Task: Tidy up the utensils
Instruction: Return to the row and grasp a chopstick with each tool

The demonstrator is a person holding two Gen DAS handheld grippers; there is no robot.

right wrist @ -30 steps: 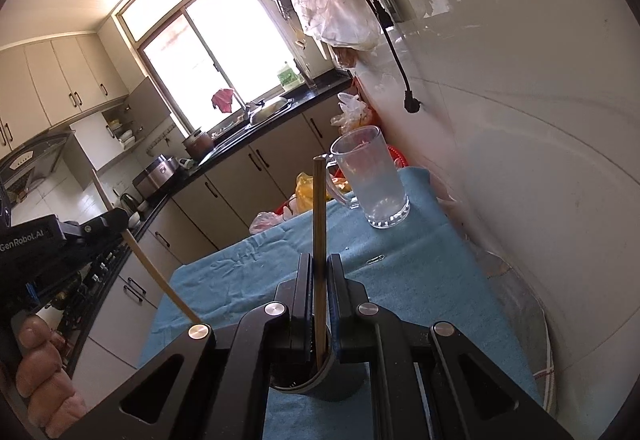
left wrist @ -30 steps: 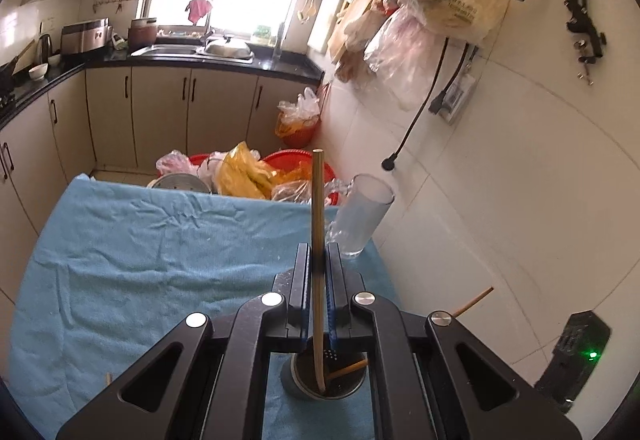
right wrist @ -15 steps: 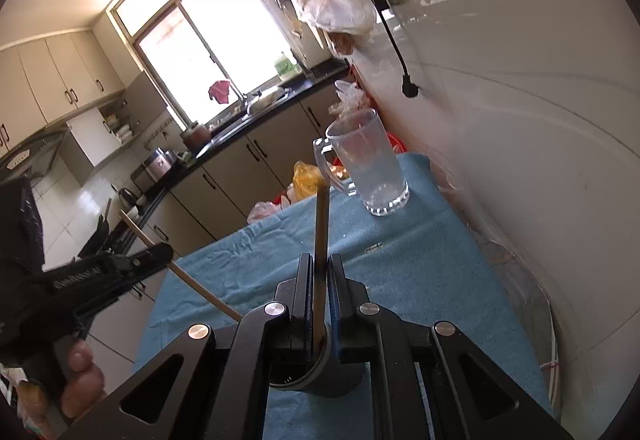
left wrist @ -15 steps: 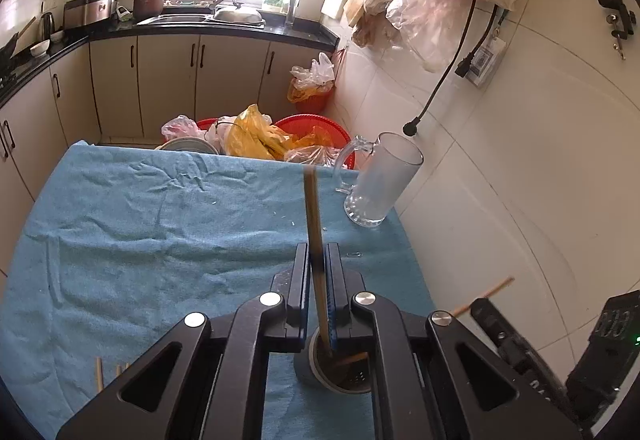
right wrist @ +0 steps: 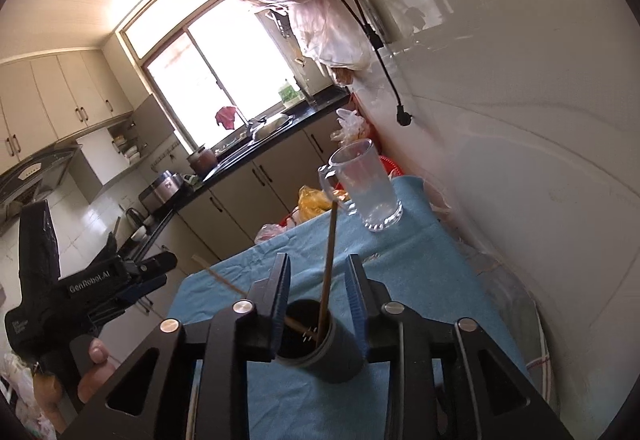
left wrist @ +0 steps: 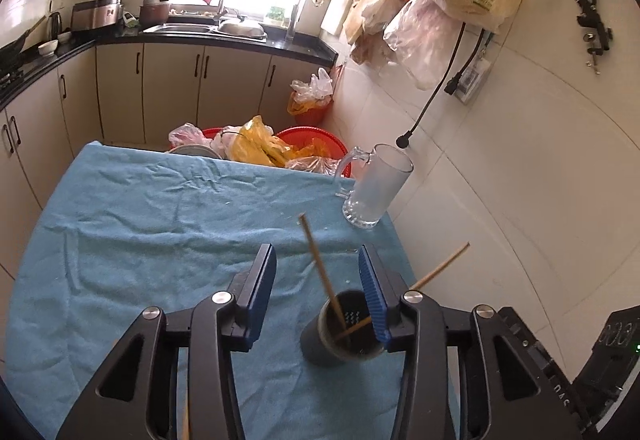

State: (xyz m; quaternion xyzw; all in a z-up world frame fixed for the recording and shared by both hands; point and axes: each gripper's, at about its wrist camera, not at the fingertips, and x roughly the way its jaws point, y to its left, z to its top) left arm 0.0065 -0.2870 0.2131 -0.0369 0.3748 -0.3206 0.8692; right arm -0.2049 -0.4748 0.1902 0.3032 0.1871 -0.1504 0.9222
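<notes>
The right gripper (right wrist: 318, 294) has just been opening, its blue-padded jaws now apart around an upright chopstick (right wrist: 329, 260) without touching it. The chopstick stands in a dark cup (right wrist: 320, 350) on a blue cloth (right wrist: 432, 264), a second chopstick (right wrist: 228, 282) leaning toward nine o'clock. A glass mug (right wrist: 366, 186) stands at one o'clock; the left gripper (right wrist: 150, 274), hand-held, at nine o'clock.

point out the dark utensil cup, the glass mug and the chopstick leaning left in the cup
dark utensil cup (left wrist: 320, 346), left wrist view, outer wall
glass mug (left wrist: 374, 188), left wrist view, middle of body
left-leaning chopstick (left wrist: 318, 260), left wrist view, mid shaft
</notes>
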